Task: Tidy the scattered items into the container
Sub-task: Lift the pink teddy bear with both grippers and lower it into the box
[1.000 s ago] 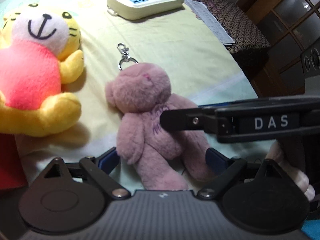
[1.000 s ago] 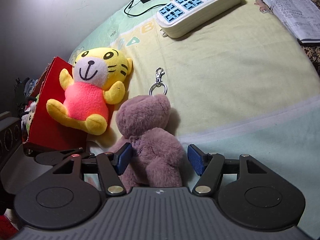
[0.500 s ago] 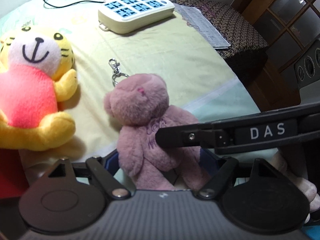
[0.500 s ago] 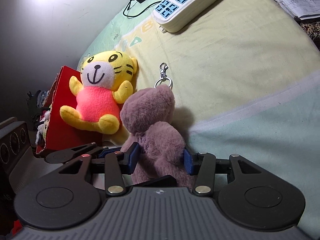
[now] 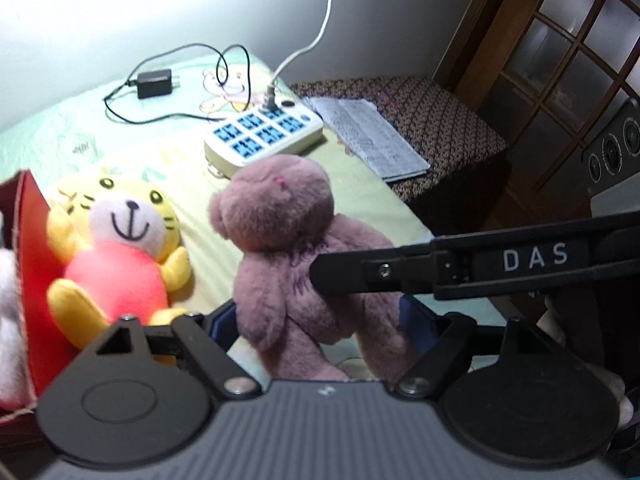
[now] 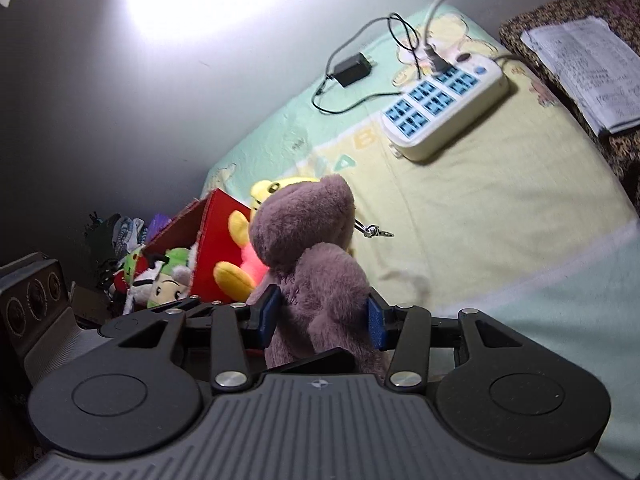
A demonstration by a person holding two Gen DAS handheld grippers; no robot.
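Right wrist view: the right gripper (image 6: pixel 323 316) is clamping its jaws on the mauve teddy bear (image 6: pixel 312 264) at centre frame, beside the red box (image 6: pixel 218 248), while the left gripper (image 5: pixel 316 320) is holding its jaws wide around the bear's legs.

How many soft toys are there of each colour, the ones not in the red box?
Purple bear, held between the right gripper's fingers: 1
Yellow tiger in a pink top, leaning on the red box: 1
Total: 2
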